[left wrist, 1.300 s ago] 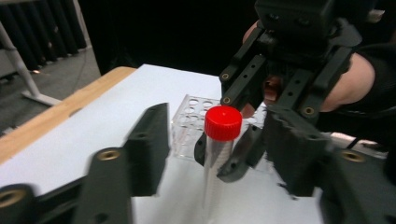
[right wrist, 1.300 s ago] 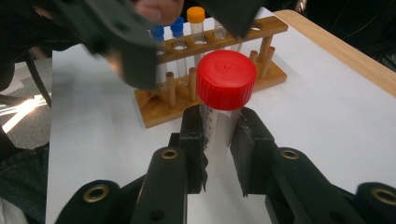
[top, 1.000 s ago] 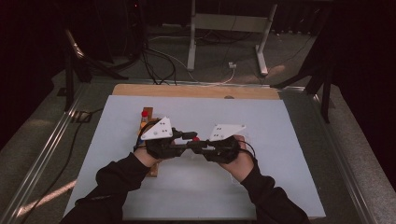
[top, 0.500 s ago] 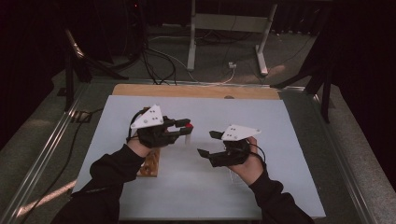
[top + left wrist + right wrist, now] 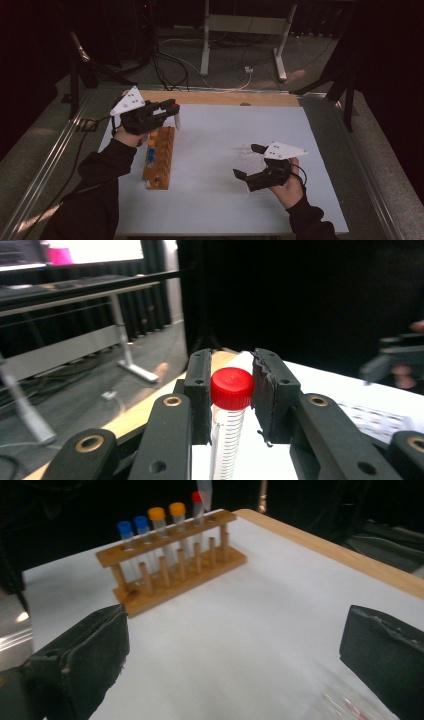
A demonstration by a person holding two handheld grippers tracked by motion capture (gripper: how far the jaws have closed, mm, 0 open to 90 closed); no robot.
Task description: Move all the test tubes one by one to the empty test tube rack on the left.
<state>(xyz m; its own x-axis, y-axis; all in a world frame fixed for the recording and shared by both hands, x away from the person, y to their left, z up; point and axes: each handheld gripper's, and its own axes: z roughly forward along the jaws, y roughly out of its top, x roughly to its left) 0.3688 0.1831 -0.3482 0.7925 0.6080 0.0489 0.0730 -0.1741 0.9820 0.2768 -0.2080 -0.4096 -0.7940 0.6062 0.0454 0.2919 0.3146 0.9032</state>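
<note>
Since the earlier frames the two grippers, once held close together at the middle of the table, have been drawn well apart. The left gripper [image 5: 170, 106] is now seen above the far end of the wooden rack [image 5: 159, 156], and its jaws are closed on a red-capped tube [image 5: 229, 420], gripped just at the cap, the tube hanging down. The right gripper [image 5: 246, 161] is held low over the white mat [image 5: 210, 200] on the near right; its jaws have just been opening and stand wide with nothing between them. Blue- and orange-capped tubes [image 5: 150, 525] are seated in the rack. A faint, blurred clear object, possibly a plastic bag [image 5: 345, 700], lies beneath the right gripper.
</note>
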